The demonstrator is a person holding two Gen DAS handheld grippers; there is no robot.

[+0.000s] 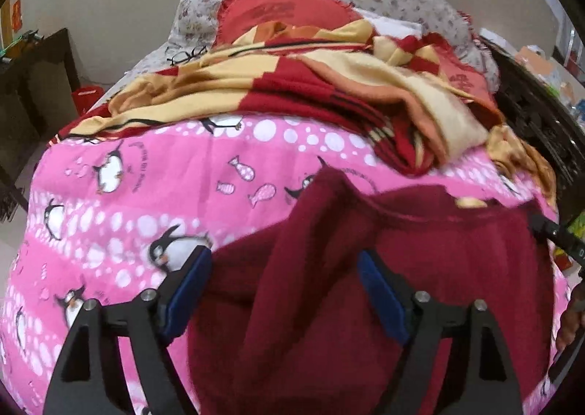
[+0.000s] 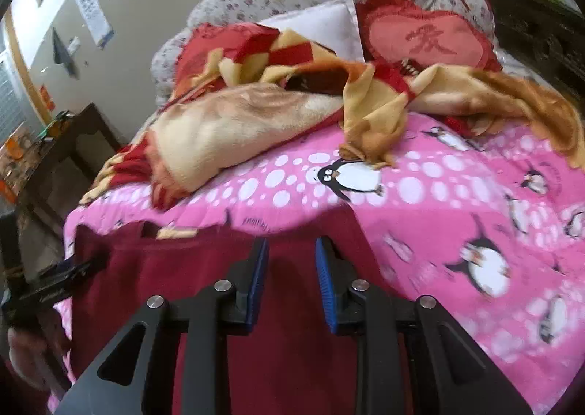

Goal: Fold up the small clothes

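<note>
Two grippers are poised over the dark red fleece garment spread on the pink penguin-print bedsheet, the left gripper wide and empty, the right gripper narrow with nothing visibly pinched; an edge must be grasped next.

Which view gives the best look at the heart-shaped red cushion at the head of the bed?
The right wrist view: the heart-shaped red cushion shows nearly whole, with its fringe and the red character on its face. In the left wrist view the same cushion is smaller, blurred, and its lower part is hidden by the red-and-yellow blanket.
</note>
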